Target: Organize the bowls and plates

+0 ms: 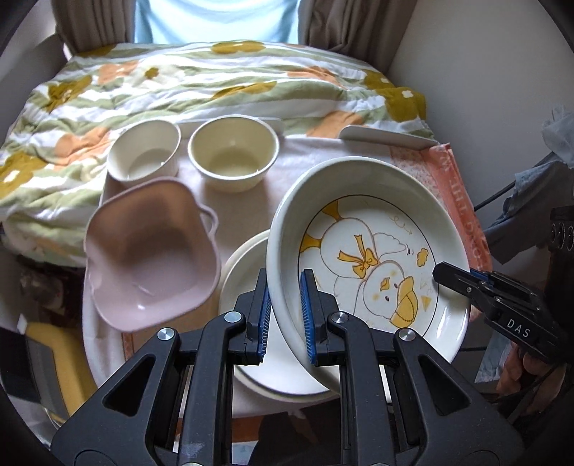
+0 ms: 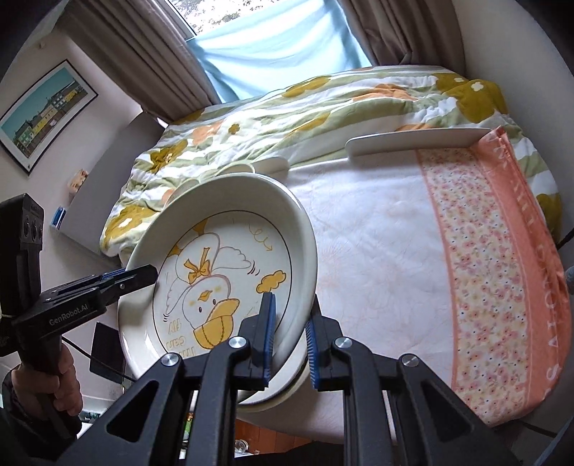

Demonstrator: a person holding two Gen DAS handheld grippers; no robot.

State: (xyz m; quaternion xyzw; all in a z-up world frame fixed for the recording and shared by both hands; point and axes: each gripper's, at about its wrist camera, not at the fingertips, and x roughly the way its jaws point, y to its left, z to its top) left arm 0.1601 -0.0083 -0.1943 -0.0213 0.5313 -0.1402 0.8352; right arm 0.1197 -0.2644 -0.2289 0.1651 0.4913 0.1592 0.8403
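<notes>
Both tools clamped narrow on the same dish: left gripper pinching the near-left rim of the duck plate, right gripper biting the opposite edge, around 4 o'clock in the left wrist view. Plate lifted and tilted, cartoon duck face up, held clear of the cloth. Right under it, at about 6 o'clock, a plain cream plate lying flat on the white cloth. Over at 9 o'clock, a pink bowl with a wavy rim, resting on the near end of a pale tray. Further out at 11 o'clock, a small white bowl on the far end of that tray, and just beside it towards 12 a cream bowl sitting straight on the cloth. Pink flowery border of the cloth running along the 3 o'clock side in the right wrist view. Beyond the bowls, a white raised table edge, then a rumpled floral quilt stretching back to brown curtains and a pale blue sheer at 12 o'clock. Framed picture on the wall at 10 o'clock in the right wrist view.
</notes>
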